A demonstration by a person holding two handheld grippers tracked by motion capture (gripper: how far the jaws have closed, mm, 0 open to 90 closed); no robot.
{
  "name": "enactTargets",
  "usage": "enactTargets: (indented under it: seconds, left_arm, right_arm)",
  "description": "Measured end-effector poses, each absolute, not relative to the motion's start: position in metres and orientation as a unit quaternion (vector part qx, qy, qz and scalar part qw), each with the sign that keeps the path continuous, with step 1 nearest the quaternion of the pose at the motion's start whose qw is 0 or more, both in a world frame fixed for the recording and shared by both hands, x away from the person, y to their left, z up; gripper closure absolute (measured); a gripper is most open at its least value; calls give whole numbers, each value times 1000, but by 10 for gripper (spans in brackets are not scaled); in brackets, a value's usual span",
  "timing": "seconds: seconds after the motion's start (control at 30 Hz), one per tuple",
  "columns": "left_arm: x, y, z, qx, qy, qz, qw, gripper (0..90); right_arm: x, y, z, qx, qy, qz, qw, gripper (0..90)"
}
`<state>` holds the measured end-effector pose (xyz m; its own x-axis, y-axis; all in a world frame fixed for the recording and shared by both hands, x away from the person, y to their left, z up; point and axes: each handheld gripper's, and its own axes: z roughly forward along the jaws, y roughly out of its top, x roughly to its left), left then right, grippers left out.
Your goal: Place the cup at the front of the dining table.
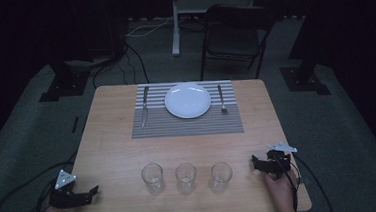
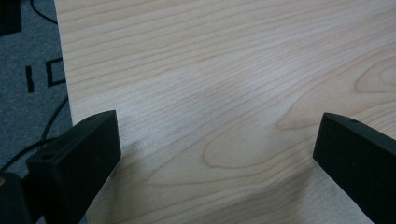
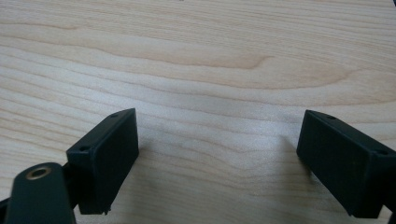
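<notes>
1. At the near left corner of the table (image 1: 114, 156), the left gripper (image 1: 89, 193) rests low with its jaws spread wide and nothing between them; the left gripper view shows bare wood between the two black jaws.
2. At the near right edge, the right gripper (image 1: 258, 162) sits in the person's hand, jaws likewise wide apart and holding nothing, pointed inward towards the glasses.
3. Between the grippers, three clear drinking glasses stand upright in a row along the near edge: the left glass (image 1: 152, 177), the middle glass (image 1: 185, 177) and the right glass (image 1: 221, 176), each apart from its neighbour. The right glass is nearest the right gripper.
4. The glasses look light, rigid, smooth and breakable, so they would likely slip under a loose pinch and crack under a hard one. A hold across the wall at mid-height, jaws squarely on opposite sides, seems safest.
5. At the far edge, a striped placemat (image 1: 187, 126) carries a white plate (image 1: 187, 100), a knife (image 1: 145, 106) to its left and a fork (image 1: 221, 99) to its right.
</notes>
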<state>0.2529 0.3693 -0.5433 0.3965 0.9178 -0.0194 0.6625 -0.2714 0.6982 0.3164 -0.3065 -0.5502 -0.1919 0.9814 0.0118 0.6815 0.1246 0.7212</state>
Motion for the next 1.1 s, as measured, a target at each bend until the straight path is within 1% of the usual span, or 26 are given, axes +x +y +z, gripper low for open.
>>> enactTargets:
  seconds: [0.27, 0.43, 0.63, 0.97, 1.0, 1.1]
  left_arm:
    - [251, 363, -539, 777, 493, 193, 341, 13]
    - [251, 359, -540, 783, 488, 183, 340, 13]
    - [248, 352, -531, 781, 468, 177, 373, 13]
    - [245, 337, -522, 789, 442, 173, 391, 13]
    - [243, 333, -516, 785, 432, 169, 411, 14]
    - [241, 330, -510, 782, 422, 167, 427, 14]
  right_arm:
    - [316, -307, -550, 587, 709, 306, 245, 124]
    - [316, -307, -550, 587, 709, 306, 245, 124]
    - [316, -306, -550, 587, 709, 306, 245, 124]
    - [316, -307, -550, 587, 709, 306, 245, 124]
    - [316, -307, -550, 587, 709, 306, 245, 124]
    - [316, -307, -550, 587, 709, 306, 245, 124]
